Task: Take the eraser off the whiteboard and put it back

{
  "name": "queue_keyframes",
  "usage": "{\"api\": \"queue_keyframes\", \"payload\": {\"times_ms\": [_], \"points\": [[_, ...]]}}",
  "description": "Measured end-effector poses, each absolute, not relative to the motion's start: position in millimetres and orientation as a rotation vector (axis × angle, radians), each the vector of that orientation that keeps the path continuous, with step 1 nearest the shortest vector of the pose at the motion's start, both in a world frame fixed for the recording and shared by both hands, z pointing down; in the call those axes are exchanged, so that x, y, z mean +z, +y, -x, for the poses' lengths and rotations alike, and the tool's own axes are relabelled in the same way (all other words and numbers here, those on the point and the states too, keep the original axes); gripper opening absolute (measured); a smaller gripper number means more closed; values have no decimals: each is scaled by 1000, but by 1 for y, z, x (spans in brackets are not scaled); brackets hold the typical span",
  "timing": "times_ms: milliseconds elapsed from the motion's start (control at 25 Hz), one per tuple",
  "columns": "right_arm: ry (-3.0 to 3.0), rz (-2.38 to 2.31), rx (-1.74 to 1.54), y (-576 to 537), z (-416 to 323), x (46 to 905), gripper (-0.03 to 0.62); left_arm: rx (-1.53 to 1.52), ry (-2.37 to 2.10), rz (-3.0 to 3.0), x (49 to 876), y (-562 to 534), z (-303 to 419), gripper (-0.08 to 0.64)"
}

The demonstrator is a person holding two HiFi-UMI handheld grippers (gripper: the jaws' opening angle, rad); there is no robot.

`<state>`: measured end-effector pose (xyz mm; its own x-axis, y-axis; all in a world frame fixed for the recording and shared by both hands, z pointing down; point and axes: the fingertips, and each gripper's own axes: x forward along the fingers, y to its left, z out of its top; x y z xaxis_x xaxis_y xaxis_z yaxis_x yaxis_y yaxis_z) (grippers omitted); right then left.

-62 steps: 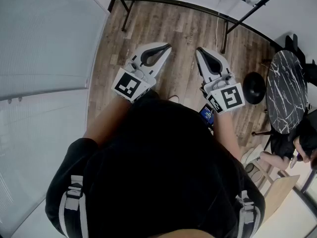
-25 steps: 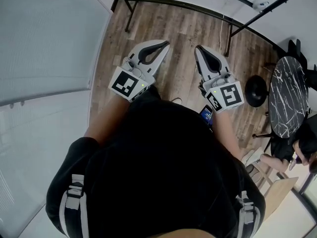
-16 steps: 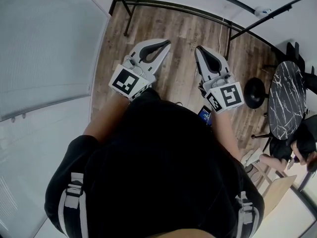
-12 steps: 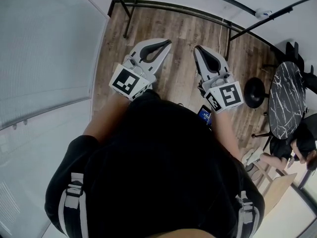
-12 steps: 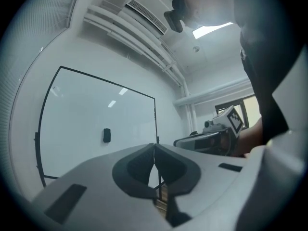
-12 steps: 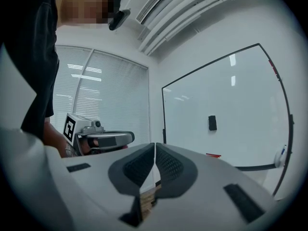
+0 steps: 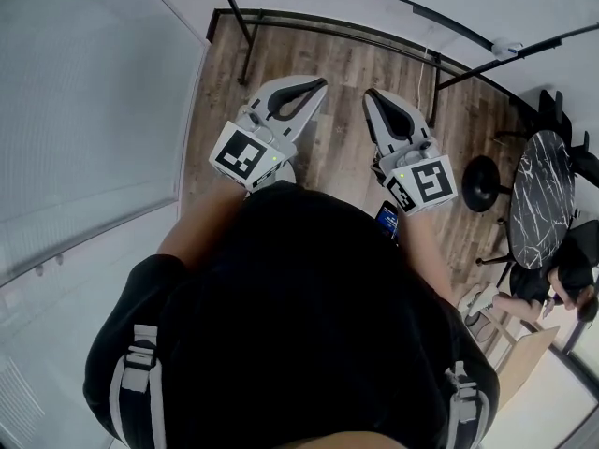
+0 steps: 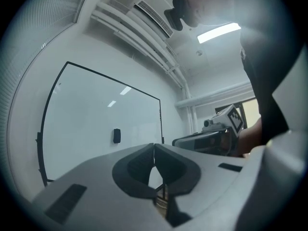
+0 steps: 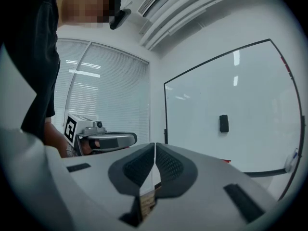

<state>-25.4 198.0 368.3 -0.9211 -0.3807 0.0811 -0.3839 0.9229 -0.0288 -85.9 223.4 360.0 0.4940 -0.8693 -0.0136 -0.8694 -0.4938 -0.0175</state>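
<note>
**Eraser on the board, both grippers empty**

The black eraser (image 9: 224, 123) sits about halfway up the whiteboard (image 9: 250, 95), well apart from both tools. The left hand-held gripper (image 8: 154, 146) and the right hand-held gripper (image 9: 155, 146) point level at the board, side by side above the wooden floor (image 7: 346, 64). Each has its jaws pressed together and is empty.

Looks like an office meeting room to me: big black-framed whiteboard (image 9: 231, 114) at the far side, slatted window blinds (image 9: 106, 95) along the left, plain white walls (image 9: 202, 47), a ceiling air vent (image 8: 154, 18) and strip light (image 8: 219, 32) overhead, wood-look floor (image 7: 346, 82), plus a round marble table (image 7: 535, 199) off to the right with a person (image 7: 571, 283) beside it
</note>
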Motion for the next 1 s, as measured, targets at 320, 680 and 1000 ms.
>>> {"api": "queue_keyframes", "payload": {"times_ms": [320, 680, 1000], "points": [[-2985, -671, 74, 184, 81, 369, 9, 24, 1506, 2743, 362, 207, 141, 5], [-2945, -713, 100, 165, 99, 373, 9, 39, 1534, 2771, 371, 182, 173, 5], [-2945, -684, 145, 123, 107, 387, 9, 16, 1576, 2774, 382, 147, 181, 5]]}}
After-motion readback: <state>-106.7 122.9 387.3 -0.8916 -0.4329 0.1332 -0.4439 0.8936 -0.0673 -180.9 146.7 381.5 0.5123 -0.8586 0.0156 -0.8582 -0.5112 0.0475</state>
